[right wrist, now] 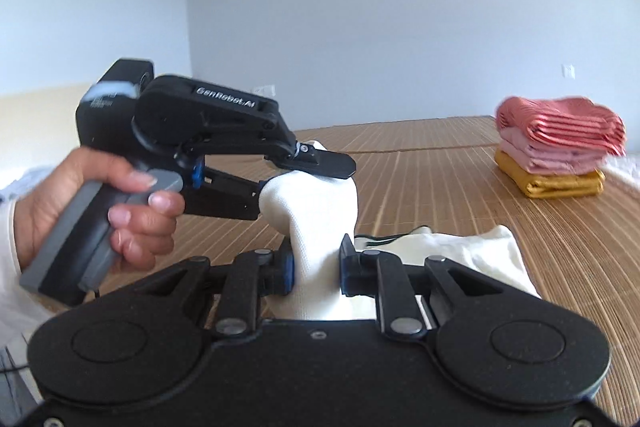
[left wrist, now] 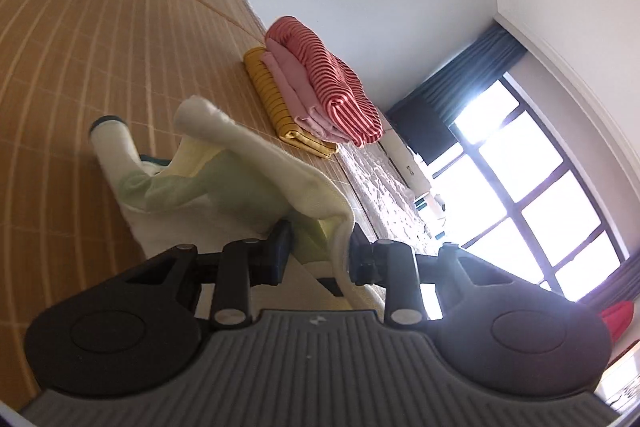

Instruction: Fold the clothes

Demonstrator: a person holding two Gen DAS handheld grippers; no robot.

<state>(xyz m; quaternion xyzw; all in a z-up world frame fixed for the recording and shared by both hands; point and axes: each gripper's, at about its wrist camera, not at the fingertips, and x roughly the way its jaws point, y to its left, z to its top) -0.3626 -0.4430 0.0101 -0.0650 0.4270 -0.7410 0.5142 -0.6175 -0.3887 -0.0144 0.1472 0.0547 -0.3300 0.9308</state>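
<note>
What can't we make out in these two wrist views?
- Cream garment: full shape; the right gripper body covers its lower part in the right view.
- Left gripper: pad contact hidden by cloth folds in the left view.
- Folded stack: motion-blurred, garment count unclear.
- Window: overexposed.

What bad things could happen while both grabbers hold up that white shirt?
1. The left gripper and the right gripper both pinch bunched folds of the white garment, so a fold might slip out.
2. A sleeve trails on the bamboo mat and could fold crooked.
3. The folded stack sits close; a swinging cloth might knock it over.
</note>
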